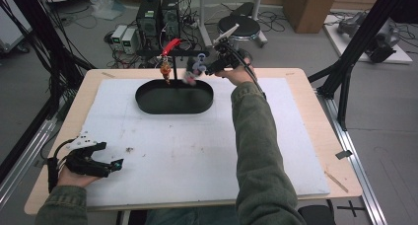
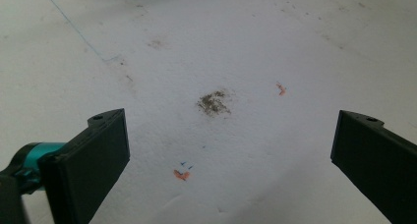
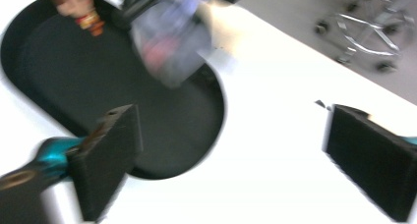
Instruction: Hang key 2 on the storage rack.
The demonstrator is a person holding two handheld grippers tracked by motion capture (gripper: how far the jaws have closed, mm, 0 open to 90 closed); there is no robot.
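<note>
Looking down from the high view, the right gripper [image 1: 203, 67] hovers with jaws apart beside a blurred purple keychain [image 1: 193, 71] hanging over the black tray [image 1: 148, 100]; the left gripper [image 1: 116, 167] rests near the table's front. Its own view shows jaws wide over the white mat [image 2: 221, 47]. The right gripper view shows open jaws, the keychain [image 3: 169, 44] above the tray [image 3: 59, 81].

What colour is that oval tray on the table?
Black; the oval tray shows best in the high view.

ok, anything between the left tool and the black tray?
Nothing stands there. In the high view only bare white mat, with a small dark stain, lies between the left tool and the black tray. The left gripper view shows stained mat between open jaws.
</note>
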